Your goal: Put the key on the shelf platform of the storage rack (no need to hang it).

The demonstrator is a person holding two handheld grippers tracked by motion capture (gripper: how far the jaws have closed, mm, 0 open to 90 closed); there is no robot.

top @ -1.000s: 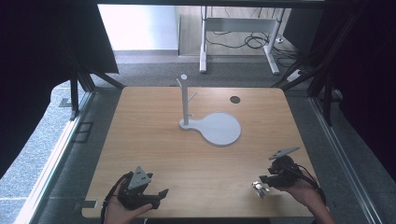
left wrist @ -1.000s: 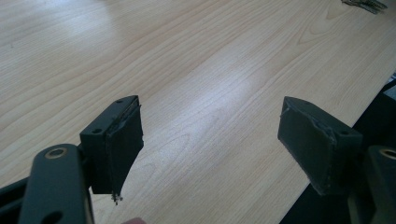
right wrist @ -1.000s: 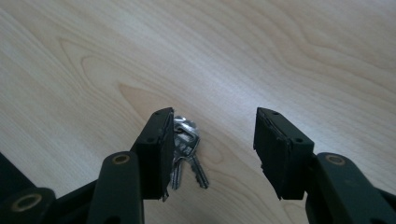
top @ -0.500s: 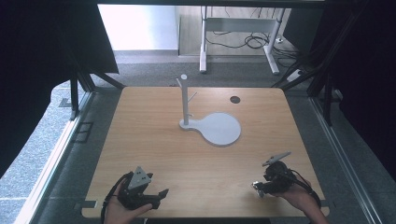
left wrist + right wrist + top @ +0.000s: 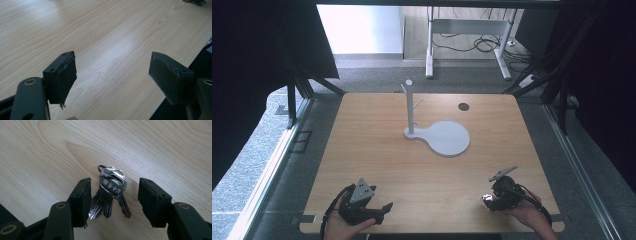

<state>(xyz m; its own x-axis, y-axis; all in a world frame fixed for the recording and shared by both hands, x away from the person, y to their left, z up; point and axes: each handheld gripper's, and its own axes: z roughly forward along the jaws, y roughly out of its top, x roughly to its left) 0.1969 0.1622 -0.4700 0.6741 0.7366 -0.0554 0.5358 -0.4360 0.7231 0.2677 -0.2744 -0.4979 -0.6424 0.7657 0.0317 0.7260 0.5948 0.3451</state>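
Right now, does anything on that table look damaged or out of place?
Slightly: the left gripper has a frayed pad, its edge peeling with bits hanging. The keys lie flat between the right gripper's open jaws, undisturbed.

Most of the wooden table (image 5: pixel 377 165) lies bare, so either hand could sweep across the near half freely. Mid-table, a white stand (image 5: pixel 410 107) with its round base (image 5: pixel 447 138) blocks the centre. Near the right front edge, a bunch of keys (image 5: pixel 111 192) lies flat between the right gripper (image 5: pixel 113 200) jaws, with gaps either side.
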